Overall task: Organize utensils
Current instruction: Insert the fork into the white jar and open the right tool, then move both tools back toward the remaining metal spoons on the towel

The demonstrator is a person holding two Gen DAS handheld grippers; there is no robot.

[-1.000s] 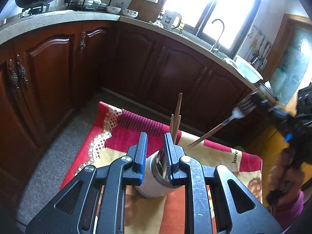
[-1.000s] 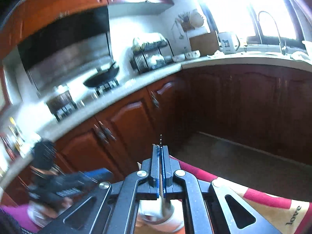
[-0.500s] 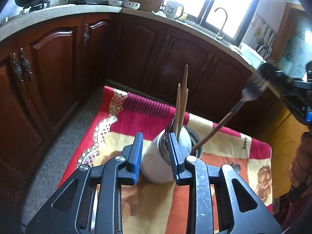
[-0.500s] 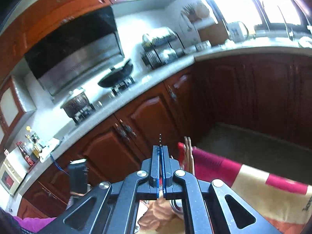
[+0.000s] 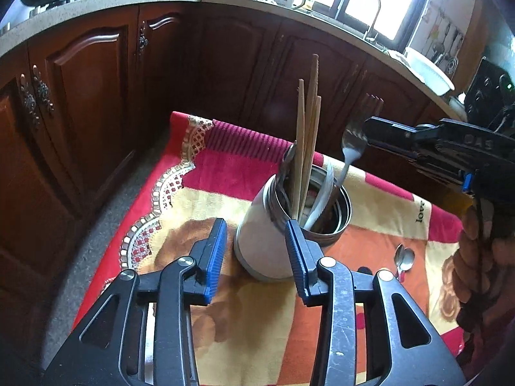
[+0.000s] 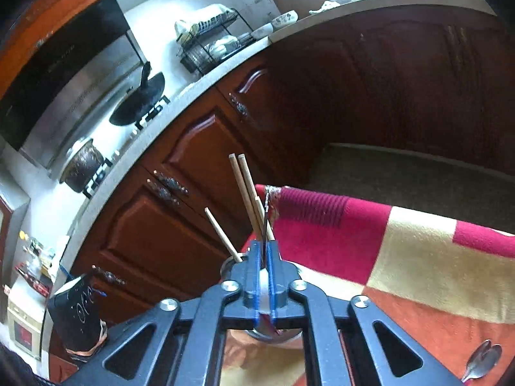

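A steel utensil holder [image 5: 257, 244] stands on the red, yellow and orange cloth [image 5: 225, 173], with wooden chopsticks [image 5: 305, 135] and other cutlery in it. My left gripper [image 5: 256, 225] is just in front of it. Its jaws are opening, with the holder's near wall between the blue pads, which do not press on it. My right gripper [image 5: 370, 128] comes in from the right with a fork [image 5: 351, 151] whose handle reaches into the holder. In the right wrist view the fork [image 6: 266, 215] shows edge-on between the right gripper's [image 6: 264, 247] opening pads, with a thin gap on either side of it.
A loose spoon [image 5: 404, 257] lies on the cloth right of the holder, also seen as the spoon [image 6: 482, 360] at bottom right. Dark wooden cabinets [image 5: 96, 80] and a stone counter surround the table. A person's hand [image 5: 476, 257] holds the right gripper.
The left jaws have widened and the gripper has sunk toward the holder. The right gripper has come down, bringing the fork's handle into the holder, and its pads have parted slightly.
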